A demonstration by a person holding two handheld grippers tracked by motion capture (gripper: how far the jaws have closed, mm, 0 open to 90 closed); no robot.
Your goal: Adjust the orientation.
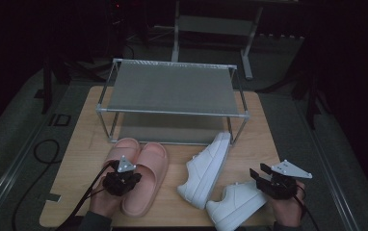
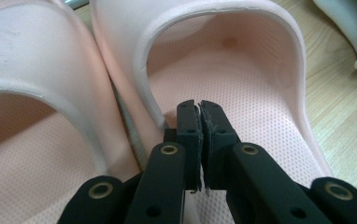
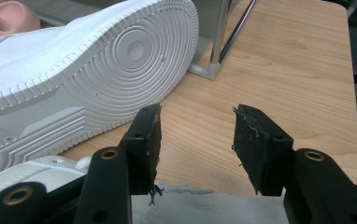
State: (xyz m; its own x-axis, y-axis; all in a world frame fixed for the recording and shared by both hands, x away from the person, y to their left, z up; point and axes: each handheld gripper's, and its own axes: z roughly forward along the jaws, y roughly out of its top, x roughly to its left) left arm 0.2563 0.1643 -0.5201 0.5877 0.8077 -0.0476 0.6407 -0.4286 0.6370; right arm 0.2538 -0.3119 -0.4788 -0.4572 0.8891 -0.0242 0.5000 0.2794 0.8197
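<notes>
Nearest me, left gripper point(image 2: 200, 109) has its jaws nearly together with nothing between them, over the right pink slipper point(image 2: 242, 88), its twin point(image 2: 32, 88) at nine o'clock. Right gripper point(image 3: 197, 123) stands wide and empty, I think above one sneaker point(image 3: 204, 205); the other sneaker point(image 3: 97, 60) lies tipped at ten o'clock, beside the rack point(image 1: 172, 89).

Each hand carries a black tool. The left tool point(image 1: 123, 179) has a small grey three-cornered plate on top and a dark cable trailing off toward the person; a dark sleeve shows at that wrist. The right tool point(image 1: 264, 174) bears a larger grey plate. Up close, the jaws are matte black bars with brass-ringed rivets and frayed pad edges.
</notes>
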